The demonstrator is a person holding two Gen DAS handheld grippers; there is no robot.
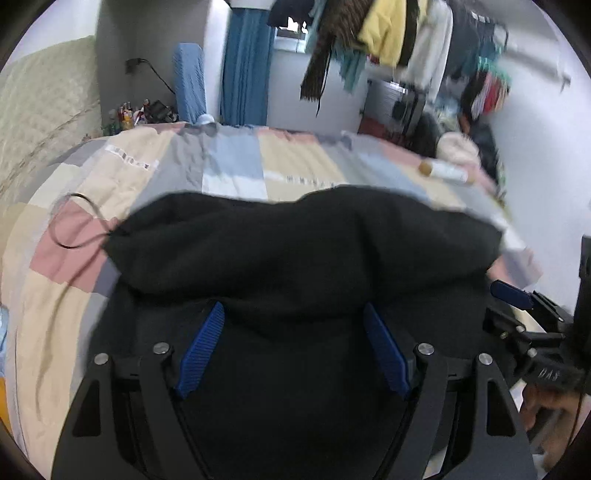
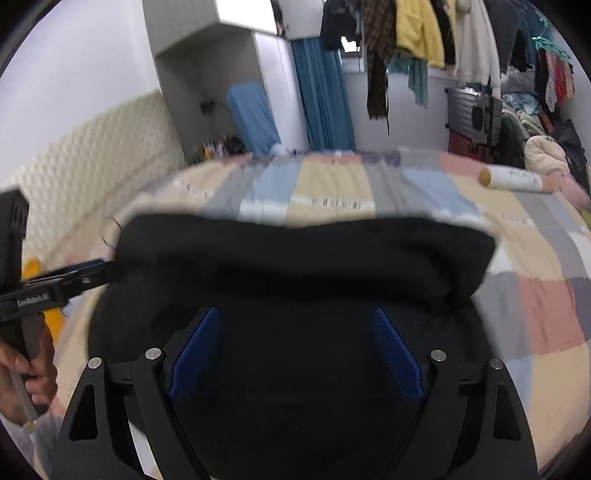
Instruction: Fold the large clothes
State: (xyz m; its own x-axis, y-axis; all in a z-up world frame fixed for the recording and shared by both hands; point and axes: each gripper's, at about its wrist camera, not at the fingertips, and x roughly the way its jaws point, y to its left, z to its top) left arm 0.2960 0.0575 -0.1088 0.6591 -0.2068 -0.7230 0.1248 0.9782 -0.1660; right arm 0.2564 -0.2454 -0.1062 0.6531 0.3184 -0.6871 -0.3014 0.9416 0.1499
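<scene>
A large black garment (image 1: 303, 251) lies folded over on the patchwork bed cover (image 1: 236, 166); it also fills the middle of the right wrist view (image 2: 303, 258). My left gripper (image 1: 295, 314) is open, its blue pads (image 1: 201, 350) spread wide over the garment's near part. My right gripper (image 2: 297, 314) is open too, blue pads (image 2: 397, 354) wide apart over the black cloth. The right gripper shows at the right edge of the left wrist view (image 1: 517, 299); the left gripper shows at the left of the right wrist view (image 2: 74, 275). The fingertips are hidden against the dark fabric.
A white tube with a cork-coloured end (image 2: 517, 181) lies on the bed's far right. A thin black cord (image 1: 74, 221) loops at the garment's left. Hanging clothes (image 2: 417, 33), a suitcase (image 2: 472, 110) and a padded headboard (image 2: 92, 155) surround the bed.
</scene>
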